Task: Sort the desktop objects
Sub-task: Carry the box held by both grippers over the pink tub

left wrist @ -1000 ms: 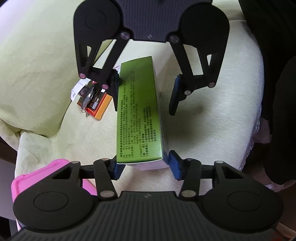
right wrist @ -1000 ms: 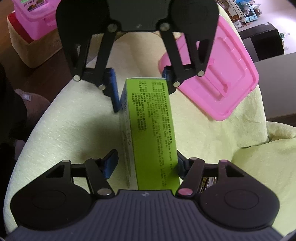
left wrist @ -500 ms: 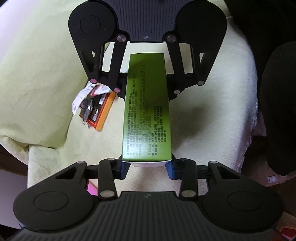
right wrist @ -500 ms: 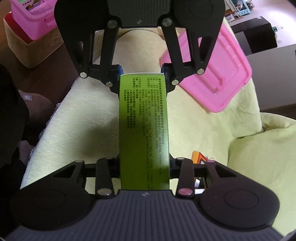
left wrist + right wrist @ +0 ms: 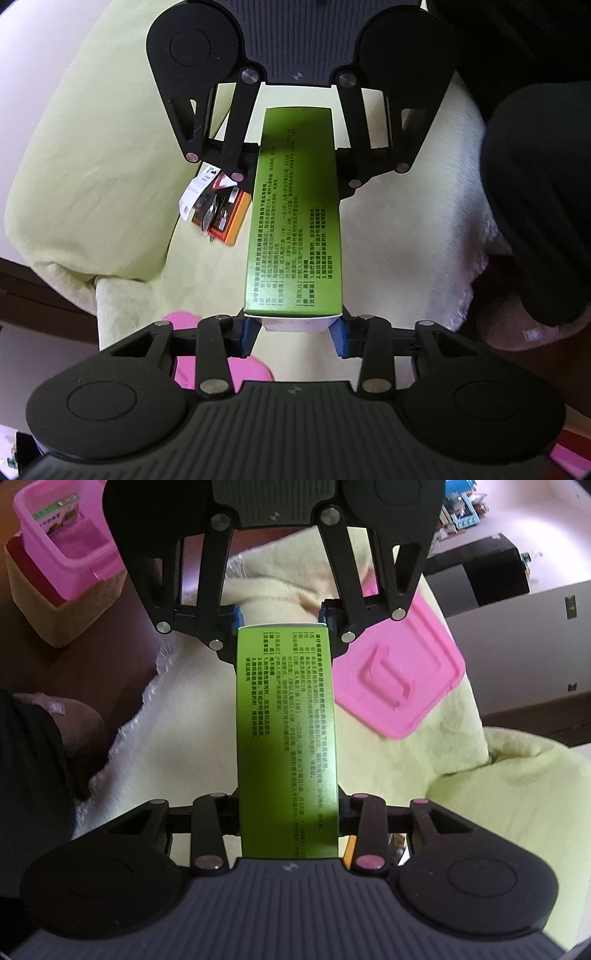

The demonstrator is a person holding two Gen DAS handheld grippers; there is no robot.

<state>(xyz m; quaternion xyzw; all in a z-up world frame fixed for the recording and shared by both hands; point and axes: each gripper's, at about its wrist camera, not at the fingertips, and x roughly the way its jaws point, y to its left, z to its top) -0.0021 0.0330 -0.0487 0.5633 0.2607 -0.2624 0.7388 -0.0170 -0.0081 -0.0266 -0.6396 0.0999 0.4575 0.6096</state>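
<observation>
My left wrist view is showing what the right one hides: an orange packet with a white tag, lying on the yellow cloth at centre left of the frame, just left of the box. My right wrist view is showing instead a pink lid lying flat on the cloth at centre right, and a pink bin sitting in a tan basket at the upper left.

Both of my grippers are pinching the same long green box, one at each end. In the left view my left gripper is pressing its blue pads against the box's near white end at lower centre, while my right gripper is clamping the far end at upper centre. In the right view the box is running up the middle of the frame, above the cloth, between my right gripper below and the left one above.
</observation>
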